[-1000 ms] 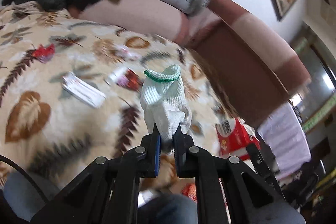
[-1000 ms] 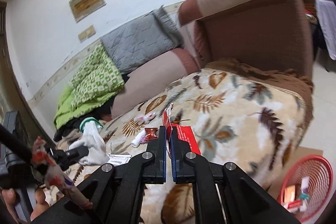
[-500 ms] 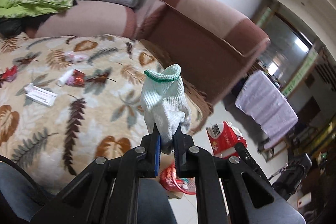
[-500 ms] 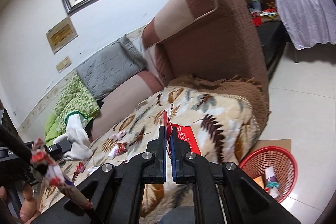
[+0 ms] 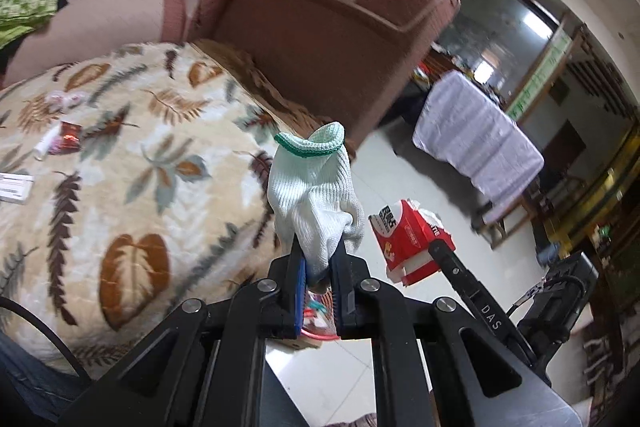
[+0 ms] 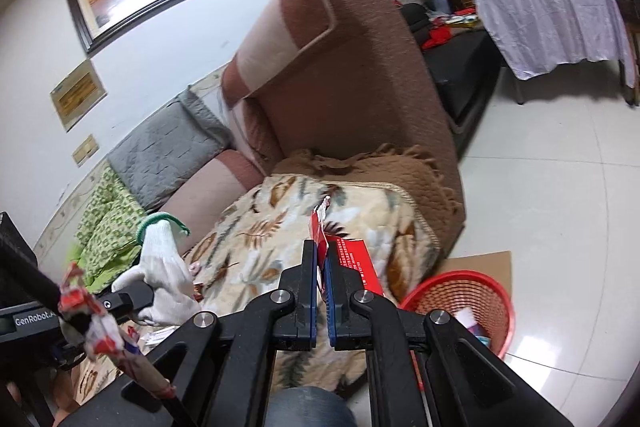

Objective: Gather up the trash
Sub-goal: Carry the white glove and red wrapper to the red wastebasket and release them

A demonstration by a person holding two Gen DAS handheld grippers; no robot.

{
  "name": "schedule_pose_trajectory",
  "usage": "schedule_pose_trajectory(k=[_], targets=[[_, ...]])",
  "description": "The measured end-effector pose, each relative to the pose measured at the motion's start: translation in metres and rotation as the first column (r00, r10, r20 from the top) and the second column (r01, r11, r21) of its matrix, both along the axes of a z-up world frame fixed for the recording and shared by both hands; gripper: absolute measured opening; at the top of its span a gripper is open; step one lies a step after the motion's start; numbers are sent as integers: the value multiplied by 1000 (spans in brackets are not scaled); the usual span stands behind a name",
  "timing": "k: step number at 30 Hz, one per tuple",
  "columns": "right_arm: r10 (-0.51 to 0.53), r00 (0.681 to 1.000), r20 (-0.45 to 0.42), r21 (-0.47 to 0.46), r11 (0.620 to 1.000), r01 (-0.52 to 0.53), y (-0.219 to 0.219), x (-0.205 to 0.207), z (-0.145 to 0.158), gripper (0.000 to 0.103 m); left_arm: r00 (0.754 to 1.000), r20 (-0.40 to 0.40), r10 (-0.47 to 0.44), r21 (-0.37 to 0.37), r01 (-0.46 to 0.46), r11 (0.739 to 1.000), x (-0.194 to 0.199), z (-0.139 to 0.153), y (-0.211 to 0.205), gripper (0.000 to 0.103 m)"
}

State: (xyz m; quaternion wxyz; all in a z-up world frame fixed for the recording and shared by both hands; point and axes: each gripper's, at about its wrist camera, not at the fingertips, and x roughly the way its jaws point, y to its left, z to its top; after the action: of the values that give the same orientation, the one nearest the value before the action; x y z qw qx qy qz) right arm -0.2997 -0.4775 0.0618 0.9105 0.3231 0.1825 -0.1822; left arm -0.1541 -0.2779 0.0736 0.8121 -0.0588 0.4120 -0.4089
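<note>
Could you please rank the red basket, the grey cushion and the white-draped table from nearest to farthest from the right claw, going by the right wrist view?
1. Red basket, on the floor, lower right.
2. Grey cushion, on the sofa back, left.
3. White-draped table, far right.

We see a ribbed knit cloth glove (image 5: 314, 195), a glossy red paper packet (image 6: 352, 259), a plush fleece blanket (image 5: 132, 163), and shiny floor tiles (image 6: 560, 195).

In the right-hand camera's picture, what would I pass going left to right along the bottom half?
Crumpled red-and-white wrapper → white knitted glove → red packet pinched in the right gripper → red mesh basket.
</note>
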Motion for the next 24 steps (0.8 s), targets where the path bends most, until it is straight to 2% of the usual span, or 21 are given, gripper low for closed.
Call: schedule_pose_trajectory(k=[9, 13, 24], targets=[[-58, 998, -9, 46, 997, 58, -25, -16, -16, 4, 995, -1, -98, 82, 98, 992, -16, -18, -55, 10], [-75, 997, -18, 67, 995, 76, -34, -19, -27, 4, 991, -23, -132, 142, 134, 981, -19, -39, -78, 10], [-101, 992, -76, 140, 984, 111, -61, -17, -68, 4, 976, -109, -191, 230, 212, 950, -16, -97, -127, 10]])
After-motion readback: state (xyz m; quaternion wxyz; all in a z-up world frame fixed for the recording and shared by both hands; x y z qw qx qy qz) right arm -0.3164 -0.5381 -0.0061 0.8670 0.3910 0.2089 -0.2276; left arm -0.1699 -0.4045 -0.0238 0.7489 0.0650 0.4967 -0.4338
